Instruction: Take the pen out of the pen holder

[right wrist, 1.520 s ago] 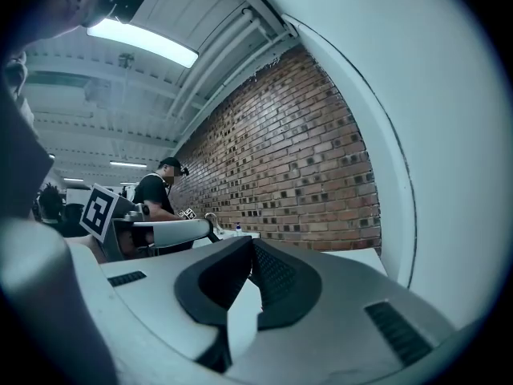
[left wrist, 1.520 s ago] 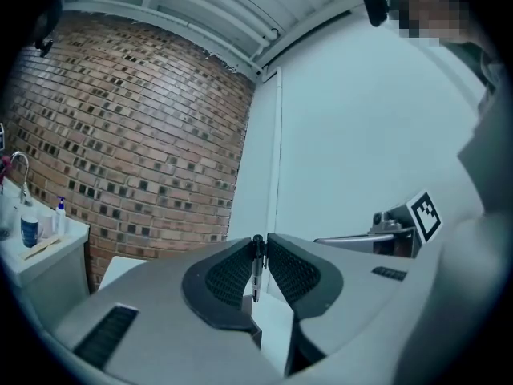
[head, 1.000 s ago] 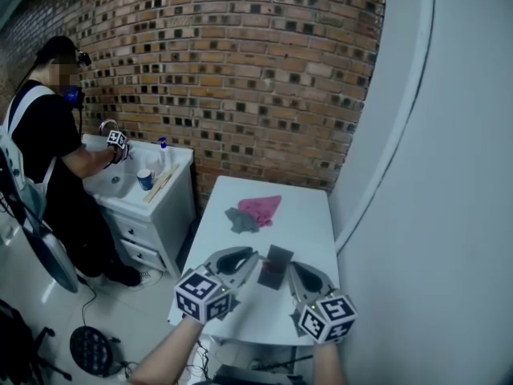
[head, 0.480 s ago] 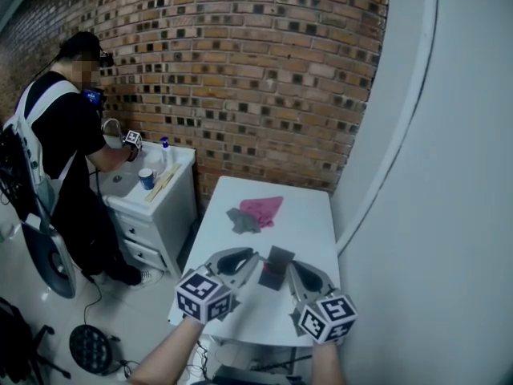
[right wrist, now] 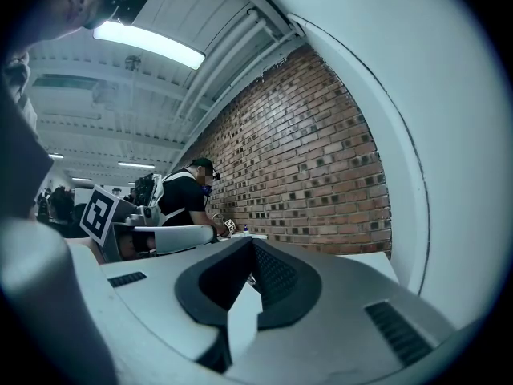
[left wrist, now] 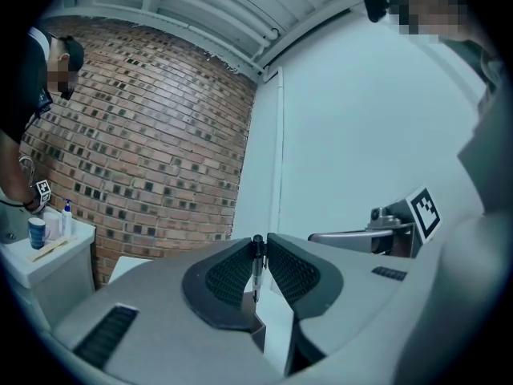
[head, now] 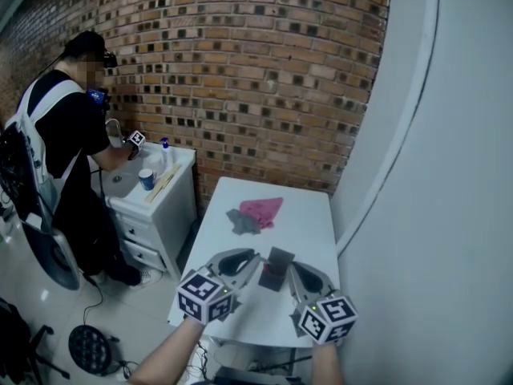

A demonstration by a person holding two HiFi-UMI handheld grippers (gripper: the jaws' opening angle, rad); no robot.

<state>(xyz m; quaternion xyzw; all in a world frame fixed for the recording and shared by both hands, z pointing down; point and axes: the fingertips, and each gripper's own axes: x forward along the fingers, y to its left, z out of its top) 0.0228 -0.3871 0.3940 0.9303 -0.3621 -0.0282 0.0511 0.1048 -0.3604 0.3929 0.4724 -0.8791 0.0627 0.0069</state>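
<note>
Since the left gripper (left wrist: 256,245) has its jaws pinched almost together on the thin pen (left wrist: 256,269), which stands upright between their tips with its lower end seemingly hanging free, the pulling-out looks mostly done. Still, no view shows plainly whether the pen is quite clear of the holder (head: 277,266). That dark holder stands on the white table (head: 309,215) at lower centre of the head view, between the two grippers' tips. It is just beside the left one and just left of the right gripper (head: 292,268), whose jaws meet at the tips with nothing between them. What seems left is to carry the pen away and set it down. Against the earlier frames, grippers and holder sit the same; only the person (head: 64,127) at upper left differs — more upright now and closer to the sink (head: 120,184).
</note>
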